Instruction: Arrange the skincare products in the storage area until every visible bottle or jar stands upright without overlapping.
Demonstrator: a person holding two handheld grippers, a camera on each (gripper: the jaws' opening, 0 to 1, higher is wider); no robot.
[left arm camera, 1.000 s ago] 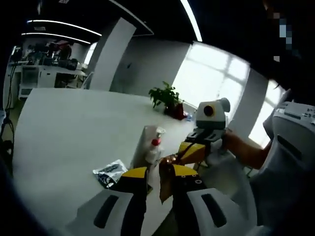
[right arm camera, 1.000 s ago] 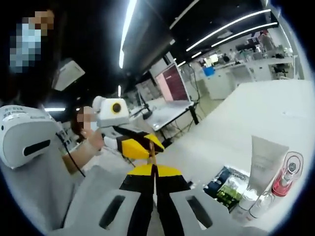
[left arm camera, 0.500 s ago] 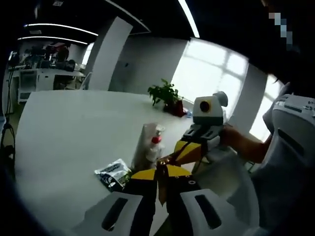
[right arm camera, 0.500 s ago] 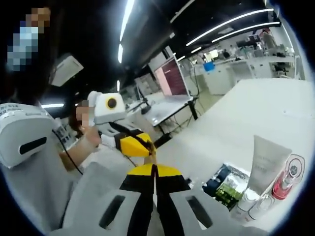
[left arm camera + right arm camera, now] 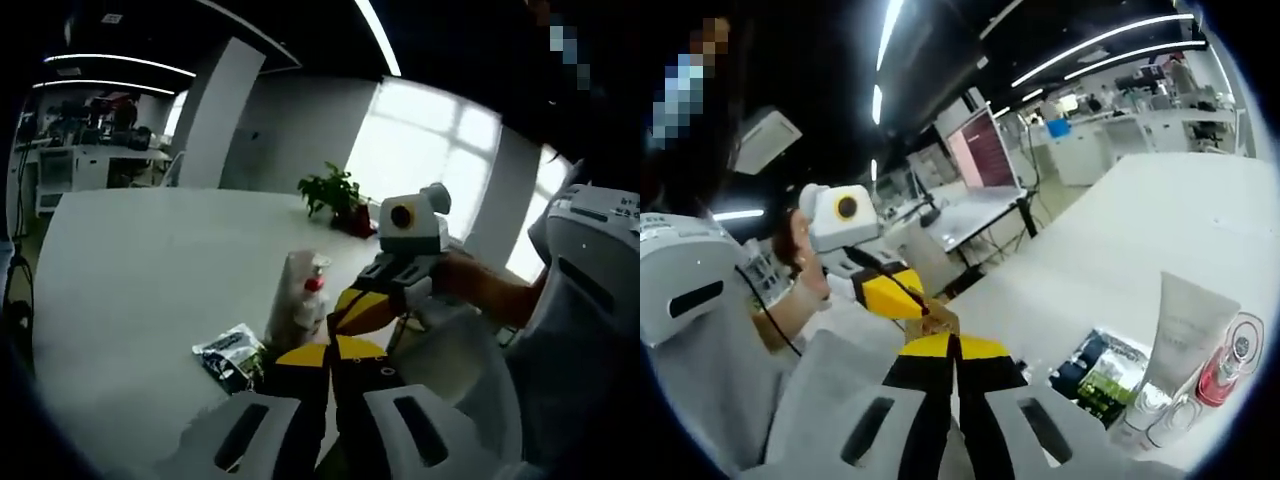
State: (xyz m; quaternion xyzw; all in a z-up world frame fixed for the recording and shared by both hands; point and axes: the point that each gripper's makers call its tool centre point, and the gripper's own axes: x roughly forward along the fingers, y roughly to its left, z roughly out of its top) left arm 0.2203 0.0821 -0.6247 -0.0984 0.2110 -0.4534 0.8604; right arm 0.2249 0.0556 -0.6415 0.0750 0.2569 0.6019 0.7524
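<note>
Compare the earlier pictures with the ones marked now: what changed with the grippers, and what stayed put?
The left gripper closed its jaws from open to shut. The right gripper stayed shut. The white tube, red-capped bottle and sachets kept their places on the table.

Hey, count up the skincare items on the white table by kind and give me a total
Standing white tubes: 1
Bottles with red tops: 1
Small clear bottles: 1
Flat sachet packs: 1 pile, number unclear
Total: 3 upright containers plus the sachets
</note>
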